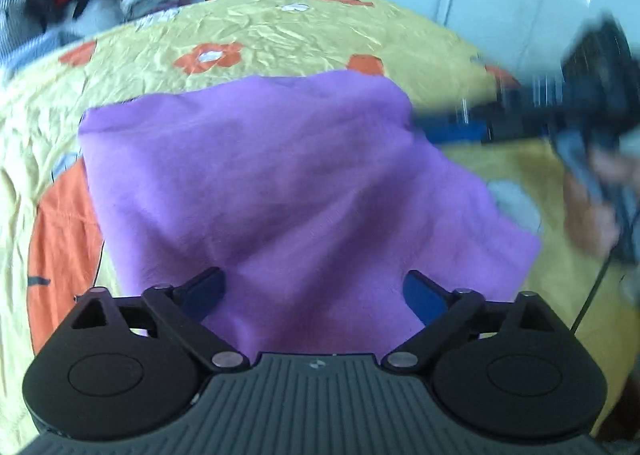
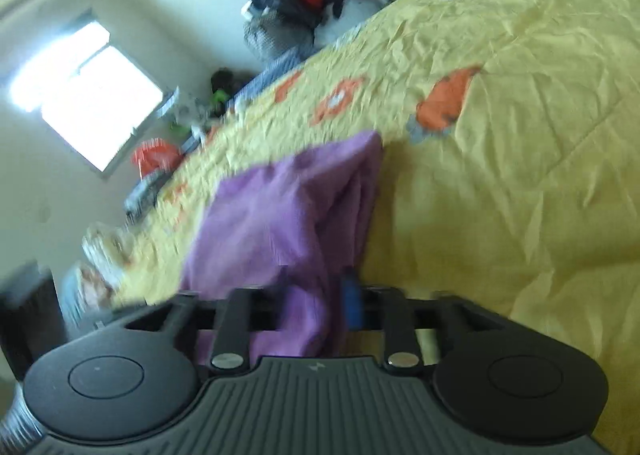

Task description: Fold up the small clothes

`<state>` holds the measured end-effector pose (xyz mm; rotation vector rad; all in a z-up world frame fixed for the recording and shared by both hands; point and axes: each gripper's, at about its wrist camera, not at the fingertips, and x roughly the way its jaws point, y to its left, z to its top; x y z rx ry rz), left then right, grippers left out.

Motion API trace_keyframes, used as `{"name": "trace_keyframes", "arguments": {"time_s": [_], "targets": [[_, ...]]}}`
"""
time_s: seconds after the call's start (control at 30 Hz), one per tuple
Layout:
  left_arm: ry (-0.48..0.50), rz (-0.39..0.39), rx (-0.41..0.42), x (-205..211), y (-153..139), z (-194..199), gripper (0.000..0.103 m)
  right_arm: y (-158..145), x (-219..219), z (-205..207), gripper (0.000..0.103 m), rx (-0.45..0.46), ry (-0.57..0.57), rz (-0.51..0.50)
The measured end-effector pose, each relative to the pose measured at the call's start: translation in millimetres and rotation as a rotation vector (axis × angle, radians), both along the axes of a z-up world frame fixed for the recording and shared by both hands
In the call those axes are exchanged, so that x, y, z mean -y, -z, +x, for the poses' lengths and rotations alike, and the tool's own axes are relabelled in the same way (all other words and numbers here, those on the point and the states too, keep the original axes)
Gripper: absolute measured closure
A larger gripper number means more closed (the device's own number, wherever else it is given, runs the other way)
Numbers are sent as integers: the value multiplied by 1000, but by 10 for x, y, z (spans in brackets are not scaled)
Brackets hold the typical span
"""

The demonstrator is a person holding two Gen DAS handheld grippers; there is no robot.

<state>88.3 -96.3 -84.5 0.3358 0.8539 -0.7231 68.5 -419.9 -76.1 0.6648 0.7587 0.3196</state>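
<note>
Only from the left wrist is the right gripper (image 1: 452,127) seen, at three o'clock; left gripper (image 1: 314,291) gapes above the purple cloth (image 1: 280,183); right gripper's parted jaws straddle a cloth fold, grip unclear.

Purple cloth (image 1: 288,175): soft, matt, faintly fuzzy knit. Bedspread (image 1: 280,31): yellow quilted fabric, crinkled, slight sheen. Left gripper (image 1: 314,291): matt black plastic, ribbed grey body, shiny metal pivot pins.

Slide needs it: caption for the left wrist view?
Open left gripper poised over purple cloth on a yellow floral bedspread.
</note>
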Motion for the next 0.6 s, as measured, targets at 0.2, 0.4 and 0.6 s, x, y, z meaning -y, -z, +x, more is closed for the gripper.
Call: {"name": "trace_keyframes", "arguments": {"time_s": [0.2, 0.4, 0.6], "targets": [[16, -3, -11, -64, 0, -40, 8, 48, 228, 422, 14, -2, 107, 167], [14, -19, -26, -95, -33, -45, 8, 123, 154, 778, 99, -24, 92, 95], [33, 1, 1, -75, 35, -63, 3, -11, -12, 876, 99, 51, 76, -115]]}}
